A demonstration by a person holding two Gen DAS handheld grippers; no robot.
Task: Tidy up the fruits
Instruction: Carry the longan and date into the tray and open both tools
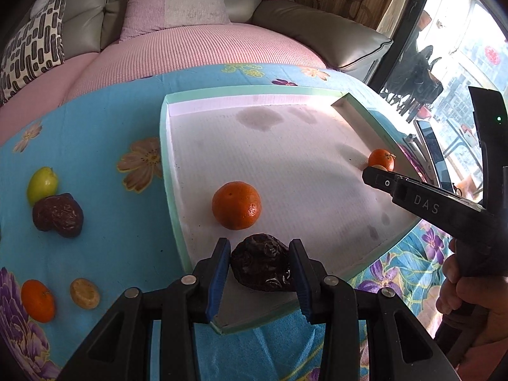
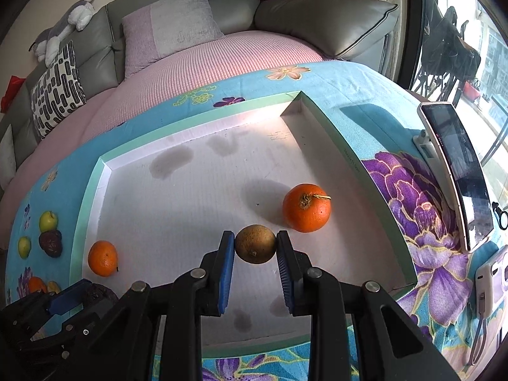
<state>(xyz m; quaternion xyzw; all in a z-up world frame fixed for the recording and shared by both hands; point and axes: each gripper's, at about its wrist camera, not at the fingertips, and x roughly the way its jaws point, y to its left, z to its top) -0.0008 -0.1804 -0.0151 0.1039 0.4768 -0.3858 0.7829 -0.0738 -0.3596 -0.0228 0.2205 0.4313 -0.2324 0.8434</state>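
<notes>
left claw: pads against wrinkled dark dried fruit; soft, grip mid-body
right claw: clamped on round brown-green fruit; firm, smooth
tray: stemmed orange tangerine at 1 o'clock

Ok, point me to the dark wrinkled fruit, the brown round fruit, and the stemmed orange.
dark wrinkled fruit (image 1: 262,266), left wrist view, middle of its skin.
brown round fruit (image 2: 255,243), right wrist view, centre of its face.
stemmed orange (image 2: 306,209), right wrist view, front of its peel.
</notes>
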